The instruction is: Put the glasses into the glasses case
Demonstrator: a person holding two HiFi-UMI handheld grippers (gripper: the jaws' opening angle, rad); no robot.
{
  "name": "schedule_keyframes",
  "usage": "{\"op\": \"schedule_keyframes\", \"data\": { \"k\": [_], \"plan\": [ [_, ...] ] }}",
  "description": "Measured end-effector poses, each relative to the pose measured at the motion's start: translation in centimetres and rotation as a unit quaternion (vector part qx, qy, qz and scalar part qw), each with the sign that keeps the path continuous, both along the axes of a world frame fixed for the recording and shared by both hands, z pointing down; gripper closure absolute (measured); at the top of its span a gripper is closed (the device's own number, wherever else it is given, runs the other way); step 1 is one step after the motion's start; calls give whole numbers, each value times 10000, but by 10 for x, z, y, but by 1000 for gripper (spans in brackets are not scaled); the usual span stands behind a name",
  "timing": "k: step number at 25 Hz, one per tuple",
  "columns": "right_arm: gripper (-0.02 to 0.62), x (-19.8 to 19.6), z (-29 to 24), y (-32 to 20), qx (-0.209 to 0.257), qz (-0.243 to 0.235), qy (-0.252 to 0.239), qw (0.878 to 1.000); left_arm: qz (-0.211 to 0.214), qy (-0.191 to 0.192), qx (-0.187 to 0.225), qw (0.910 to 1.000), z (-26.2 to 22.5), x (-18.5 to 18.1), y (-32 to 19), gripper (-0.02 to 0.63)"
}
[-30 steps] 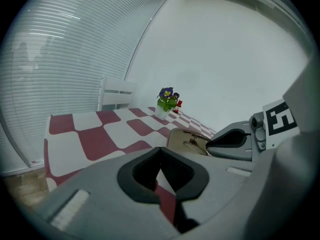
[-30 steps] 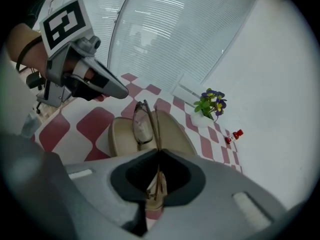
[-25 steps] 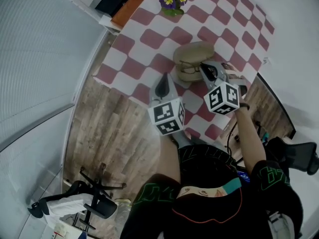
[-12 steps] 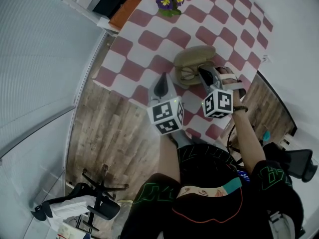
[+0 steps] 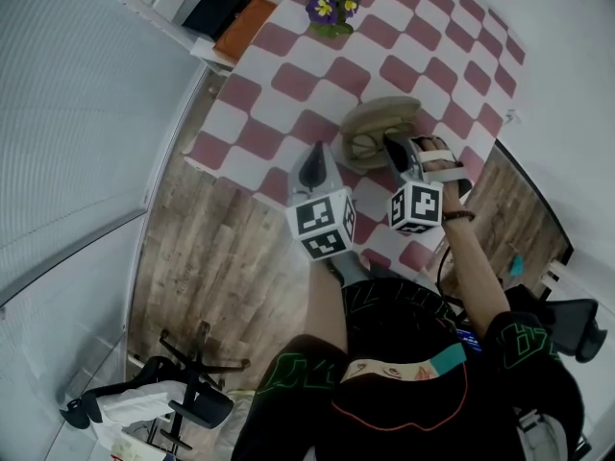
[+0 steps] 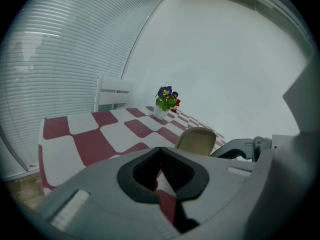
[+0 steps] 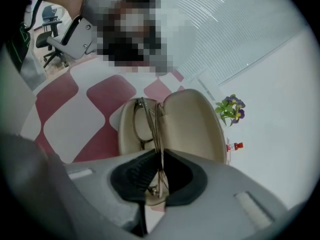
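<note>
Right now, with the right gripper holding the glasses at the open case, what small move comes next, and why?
Probably open the right gripper: it is shut on the glasses, whose lenses sit inside the open glasses case, so releasing should leave them there.

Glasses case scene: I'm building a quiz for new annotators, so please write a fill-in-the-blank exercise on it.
1. The right gripper is shut on the ____.
2. The glasses case lies ____, with its lid raised.
3. The left gripper holds ____; its jaws are together.
4. The pot of flowers stands on a cloth of red and ____ checks.

Missing words: glasses; open; nothing; white.
</note>
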State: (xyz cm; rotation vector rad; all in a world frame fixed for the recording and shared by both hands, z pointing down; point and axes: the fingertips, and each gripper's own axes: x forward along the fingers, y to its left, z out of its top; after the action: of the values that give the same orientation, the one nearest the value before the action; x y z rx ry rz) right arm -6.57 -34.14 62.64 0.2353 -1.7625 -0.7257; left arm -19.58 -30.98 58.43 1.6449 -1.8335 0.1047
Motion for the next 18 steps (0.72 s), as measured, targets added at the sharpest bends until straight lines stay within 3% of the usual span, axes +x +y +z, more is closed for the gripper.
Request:
{"op": "schedule_keyframes", "data": {
  "k": [5, 18],
  "plan": [
    [497, 3, -4, -4, -22, 149, -42, 9999, 24, -44, 70, 10000, -7, -5, -1, 595],
    [497, 6, -40, -12, -98, 841, -788, 9933, 296, -203, 353, 9987, -34, 1, -15, 595]
  ]
}}
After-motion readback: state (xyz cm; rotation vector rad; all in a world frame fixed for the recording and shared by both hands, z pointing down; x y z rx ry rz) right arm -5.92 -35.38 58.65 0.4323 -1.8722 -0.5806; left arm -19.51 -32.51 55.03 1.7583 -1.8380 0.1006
